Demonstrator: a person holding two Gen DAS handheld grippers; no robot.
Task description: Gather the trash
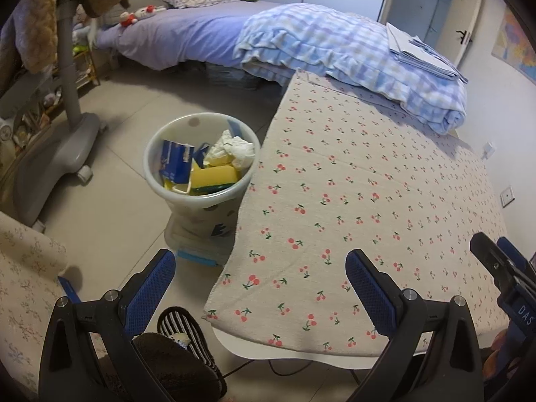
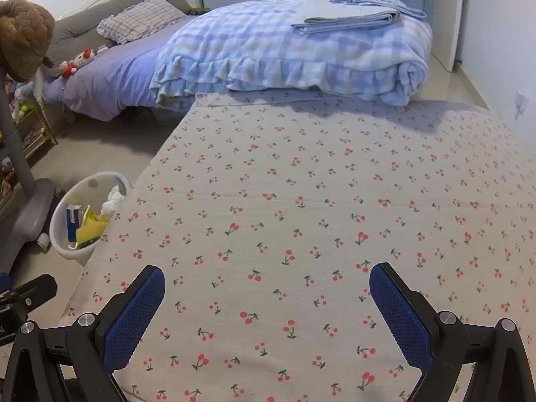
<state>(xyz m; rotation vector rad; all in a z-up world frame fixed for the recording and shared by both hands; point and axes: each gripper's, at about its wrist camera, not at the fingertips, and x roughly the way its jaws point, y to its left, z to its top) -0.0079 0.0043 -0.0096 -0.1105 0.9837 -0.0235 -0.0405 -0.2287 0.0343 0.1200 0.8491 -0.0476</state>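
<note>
A white waste bin (image 1: 157, 154) stands on the floor beside the table's left edge. It holds a yellow sponge (image 1: 212, 176), blue cartons (image 1: 176, 160) and crumpled white tissue (image 1: 236, 147). The bin also shows in the right wrist view (image 2: 63, 211). My left gripper (image 1: 259, 268) is open and empty, held over the table's near left corner. My right gripper (image 2: 268, 288) is open and empty above the cherry-print tablecloth (image 2: 301, 184). Its tip shows in the left wrist view (image 1: 499, 261).
A bed with a checked blue blanket (image 2: 284, 57) borders the table's far side. A grey wheeled stand (image 1: 67, 127) sits left of the bin. A slippered foot (image 1: 181, 351) is below the left gripper. A wall runs along the right.
</note>
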